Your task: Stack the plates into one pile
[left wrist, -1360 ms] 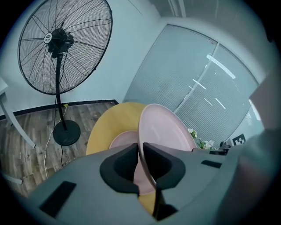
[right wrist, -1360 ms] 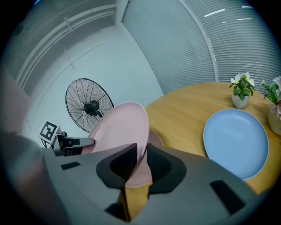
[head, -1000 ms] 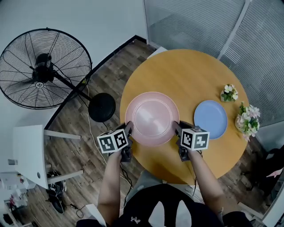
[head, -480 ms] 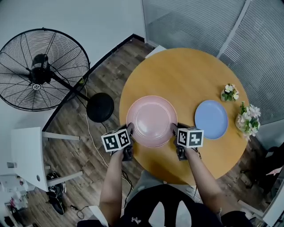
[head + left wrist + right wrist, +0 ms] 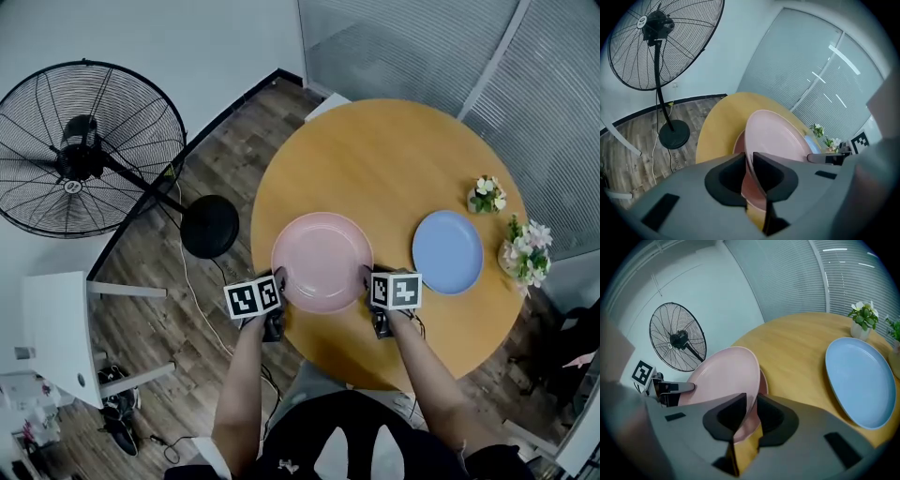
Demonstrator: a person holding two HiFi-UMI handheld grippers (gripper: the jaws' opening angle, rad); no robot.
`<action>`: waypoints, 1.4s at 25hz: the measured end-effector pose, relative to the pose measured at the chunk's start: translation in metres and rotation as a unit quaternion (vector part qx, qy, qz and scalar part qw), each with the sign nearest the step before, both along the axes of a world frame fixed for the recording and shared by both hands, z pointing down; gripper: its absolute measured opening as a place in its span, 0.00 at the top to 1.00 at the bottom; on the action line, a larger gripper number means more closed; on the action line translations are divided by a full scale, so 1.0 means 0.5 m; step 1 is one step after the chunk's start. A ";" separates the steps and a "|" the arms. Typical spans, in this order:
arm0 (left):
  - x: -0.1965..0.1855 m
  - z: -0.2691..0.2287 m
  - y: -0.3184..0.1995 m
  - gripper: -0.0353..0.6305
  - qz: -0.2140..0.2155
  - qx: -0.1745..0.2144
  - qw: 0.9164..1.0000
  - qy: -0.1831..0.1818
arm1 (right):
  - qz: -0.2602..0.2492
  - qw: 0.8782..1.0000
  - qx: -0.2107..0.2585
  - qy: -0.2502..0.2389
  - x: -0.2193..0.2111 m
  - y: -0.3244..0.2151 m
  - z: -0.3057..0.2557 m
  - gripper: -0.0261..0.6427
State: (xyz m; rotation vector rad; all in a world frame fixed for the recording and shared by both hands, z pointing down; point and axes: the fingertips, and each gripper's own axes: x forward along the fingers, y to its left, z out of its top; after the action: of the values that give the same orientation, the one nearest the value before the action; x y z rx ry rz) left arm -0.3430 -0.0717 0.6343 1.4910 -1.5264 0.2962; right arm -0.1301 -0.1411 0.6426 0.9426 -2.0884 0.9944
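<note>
A pink plate (image 5: 322, 261) hangs low over the near part of the round wooden table (image 5: 394, 150), held by both rims. My left gripper (image 5: 279, 279) is shut on its left rim, and the rim sits pinched between the dark pads (image 5: 749, 164). On the opposite rim my right gripper (image 5: 366, 277) is shut, with the edge clamped between its jaws (image 5: 751, 404). A darker patch under the pink plate (image 5: 776, 136) may be its shadow; I cannot tell. A blue plate (image 5: 447, 251) lies flat on the table to the right, also seen in the right gripper view (image 5: 860, 380).
Two small pots of white flowers (image 5: 485, 195) (image 5: 525, 253) stand at the table's right edge beside the blue plate. A large floor fan (image 5: 89, 150) with a round base (image 5: 209, 227) stands left of the table. A white side table (image 5: 56, 328) is at the lower left.
Both grippers have come down with the pink plate, which now sits lower and closer to the tabletop. The blue plate and the flowers have not moved.
</note>
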 end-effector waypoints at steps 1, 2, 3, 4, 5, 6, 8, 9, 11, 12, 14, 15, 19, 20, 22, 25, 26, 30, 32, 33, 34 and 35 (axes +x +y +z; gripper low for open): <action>0.001 0.006 0.000 0.87 0.000 -0.004 1.000 0.000 | -0.001 1.000 -0.003 0.003 0.001 0.000 0.007 0.84; 0.003 0.012 0.001 0.87 0.002 -0.008 1.000 -0.001 | -0.002 1.000 -0.005 0.006 0.003 0.001 0.012 0.84; 0.005 0.018 0.003 0.87 0.004 -0.013 1.000 -0.004 | -0.003 1.000 -0.007 0.009 0.003 0.001 0.017 0.84; 0.006 0.023 0.004 0.87 0.007 -0.017 1.000 -0.008 | -0.004 1.000 -0.008 0.012 0.004 0.002 0.021 0.84; 0.006 0.028 0.005 0.87 0.011 -0.021 1.000 -0.012 | -0.005 1.000 -0.010 0.015 0.004 0.002 0.026 0.84; 0.006 0.033 0.006 0.87 0.014 -0.024 0.999 -0.017 | -0.006 1.000 -0.011 0.018 0.004 0.003 0.031 0.84; 0.006 0.043 0.006 0.87 0.022 -0.029 0.999 -0.027 | -0.008 1.000 -0.013 0.025 0.004 0.004 0.041 0.84; 0.007 0.047 0.006 0.87 0.027 -0.032 0.999 -0.032 | -0.010 0.999 -0.013 0.028 0.004 0.004 0.045 0.84; 0.008 0.051 0.005 0.86 0.037 -0.037 0.998 -0.042 | -0.013 0.999 -0.010 0.034 0.004 0.003 0.048 0.84; 0.009 0.051 0.004 0.86 0.043 -0.039 0.997 -0.048 | -0.015 0.999 -0.008 0.036 0.005 0.003 0.048 0.84; 0.008 0.051 0.002 0.86 0.053 -0.039 0.996 -0.057 | -0.018 0.999 -0.004 0.037 0.003 0.001 0.047 0.84; 0.007 0.051 0.002 0.85 0.057 -0.040 0.996 -0.060 | -0.019 0.999 -0.003 0.039 0.002 0.001 0.048 0.84; 0.004 0.053 0.004 0.84 0.068 -0.047 0.993 -0.085 | -0.028 0.998 0.006 0.051 0.001 0.004 0.049 0.83; 0.006 0.053 0.005 0.83 0.071 -0.049 0.992 -0.095 | -0.030 0.998 0.009 0.056 0.002 0.005 0.049 0.83; 0.008 0.054 0.005 0.83 0.076 -0.050 0.990 -0.110 | -0.035 0.997 0.015 0.063 0.003 0.005 0.048 0.82; 0.010 0.055 0.007 0.82 0.084 -0.055 0.988 -0.118 | -0.040 0.997 0.017 0.063 0.001 0.005 0.048 0.82; 0.014 0.054 0.006 0.80 0.089 -0.055 0.988 -0.115 | -0.043 0.997 0.018 0.063 0.000 0.005 0.048 0.81; 0.038 0.053 0.000 0.65 0.109 -0.054 0.986 -0.117 | -0.069 0.994 0.015 0.078 -0.004 0.012 0.055 0.69; 0.042 0.055 0.001 0.62 0.115 -0.058 0.983 -0.132 | -0.077 0.993 0.015 0.083 -0.004 0.017 0.060 0.67; 0.042 0.056 0.002 0.61 0.116 -0.060 0.982 -0.136 | -0.078 0.993 0.018 0.085 -0.004 0.018 0.061 0.67; 0.040 0.058 0.003 0.60 0.117 -0.062 0.981 -0.139 | -0.078 0.993 0.020 0.085 -0.005 0.019 0.061 0.67; 0.036 0.059 0.005 0.60 0.118 -0.065 0.980 -0.144 | -0.078 0.993 0.021 0.086 -0.007 0.019 0.061 0.67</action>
State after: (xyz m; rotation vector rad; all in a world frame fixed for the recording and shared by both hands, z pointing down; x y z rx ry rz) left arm -0.3248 -0.0694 0.6639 1.5754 -1.5176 0.7671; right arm -0.1334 -0.1319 0.6730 0.8404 -2.0113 0.7648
